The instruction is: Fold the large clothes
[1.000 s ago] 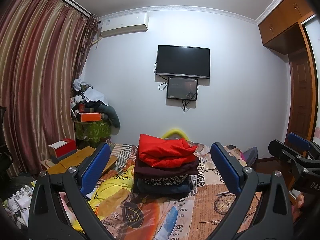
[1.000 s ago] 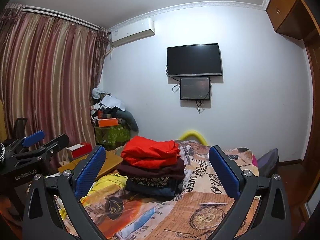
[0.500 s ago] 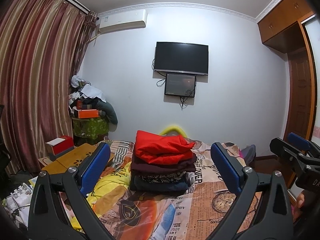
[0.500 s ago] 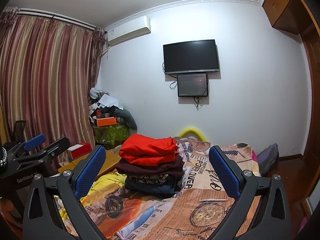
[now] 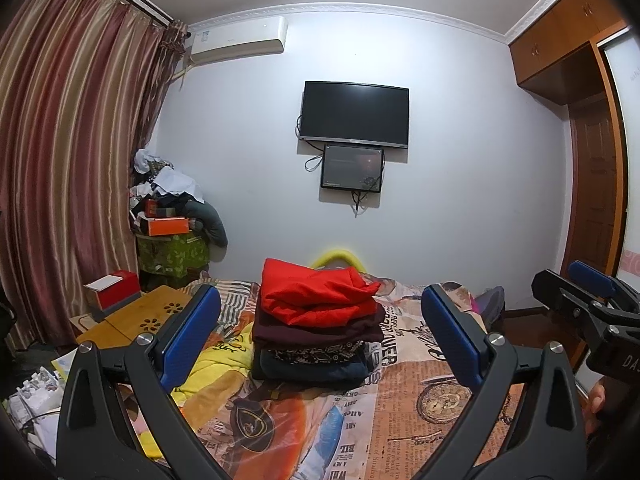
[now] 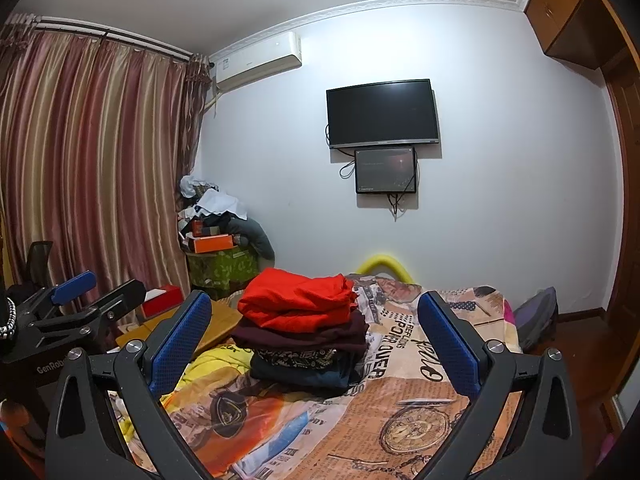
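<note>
Hovering above the bed, your left claw and right claw gape wide apart, empty, facing the folded clothes stack.

Folded clothes stacked, red on top.

A bed covered by an orange newspaper-print bedspread is seen. A stack of folded clothes, red garment on top, then maroon, patterned and dark navy, is placed directly on it. A crumpled yellow garment is laid just beside the stack, at the bedspread's left edge.
</note>
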Demonstrator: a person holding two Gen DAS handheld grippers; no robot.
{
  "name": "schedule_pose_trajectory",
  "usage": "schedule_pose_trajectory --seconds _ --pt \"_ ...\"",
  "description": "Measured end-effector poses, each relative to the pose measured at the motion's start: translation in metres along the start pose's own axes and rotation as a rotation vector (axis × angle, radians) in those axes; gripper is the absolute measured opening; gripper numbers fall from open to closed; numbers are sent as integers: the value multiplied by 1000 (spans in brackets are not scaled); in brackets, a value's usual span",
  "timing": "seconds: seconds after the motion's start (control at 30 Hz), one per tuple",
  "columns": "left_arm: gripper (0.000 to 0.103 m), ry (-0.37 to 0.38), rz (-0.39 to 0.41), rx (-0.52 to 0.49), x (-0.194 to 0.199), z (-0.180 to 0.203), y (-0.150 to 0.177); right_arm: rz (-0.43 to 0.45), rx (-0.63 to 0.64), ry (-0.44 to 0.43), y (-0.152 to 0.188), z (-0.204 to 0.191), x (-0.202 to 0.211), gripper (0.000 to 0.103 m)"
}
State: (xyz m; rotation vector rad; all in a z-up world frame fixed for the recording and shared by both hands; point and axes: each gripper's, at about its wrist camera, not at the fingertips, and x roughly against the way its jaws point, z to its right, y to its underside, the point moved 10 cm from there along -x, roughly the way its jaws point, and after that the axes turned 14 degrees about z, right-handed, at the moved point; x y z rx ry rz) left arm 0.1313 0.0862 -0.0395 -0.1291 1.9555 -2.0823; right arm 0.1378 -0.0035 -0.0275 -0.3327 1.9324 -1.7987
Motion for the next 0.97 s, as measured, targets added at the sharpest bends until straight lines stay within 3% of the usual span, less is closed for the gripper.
schedule_pose_trajectory --seconds 0.97 --pt "101 14 -14 -1 -3 -2 1 -11 -1 11 4 3 -2 102"
